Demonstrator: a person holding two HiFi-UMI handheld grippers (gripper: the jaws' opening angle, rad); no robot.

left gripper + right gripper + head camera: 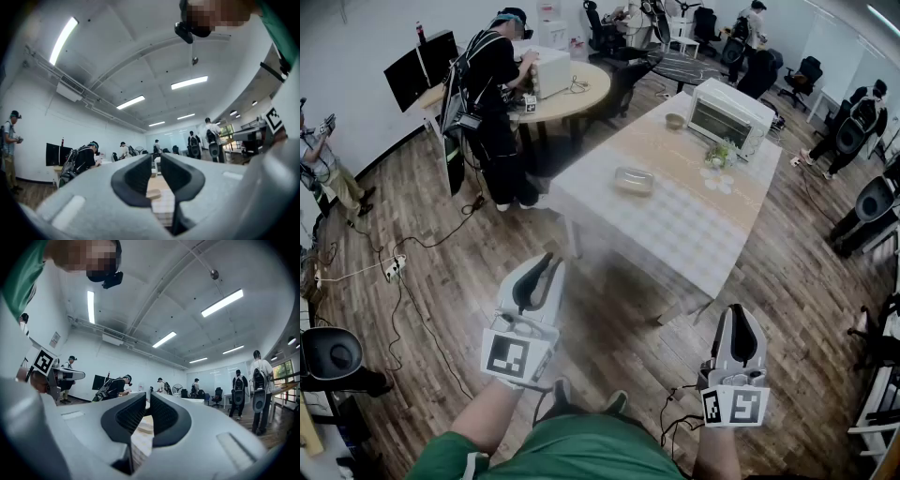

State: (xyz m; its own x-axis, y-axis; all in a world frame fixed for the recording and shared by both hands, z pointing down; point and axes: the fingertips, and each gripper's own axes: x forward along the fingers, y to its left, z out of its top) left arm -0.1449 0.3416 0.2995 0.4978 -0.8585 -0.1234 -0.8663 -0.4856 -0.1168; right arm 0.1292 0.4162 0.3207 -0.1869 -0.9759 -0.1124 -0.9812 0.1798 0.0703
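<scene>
I am holding both grippers low in front of my body, short of the table (pixel 675 234), and my forearms (pixel 487 417) are being cut off by the lower edge of the head view. The left gripper (pixel 551 259) is pointing up toward the table's left corner. The right gripper (pixel 736 310) is hanging just before its nearest corner, over the wooden floor (pixel 441 309). Both pairs of jaws are standing almost together, with only a thin slit between them, gripping nothing. Through each slit I am seeing only a strip of the table, so the things on it are hard to make out there. A clear dish (pixel 634 180) is lying on the table's left side, well apart from both grippers. A white oven (pixel 729 114) is standing at the table's far end.
</scene>
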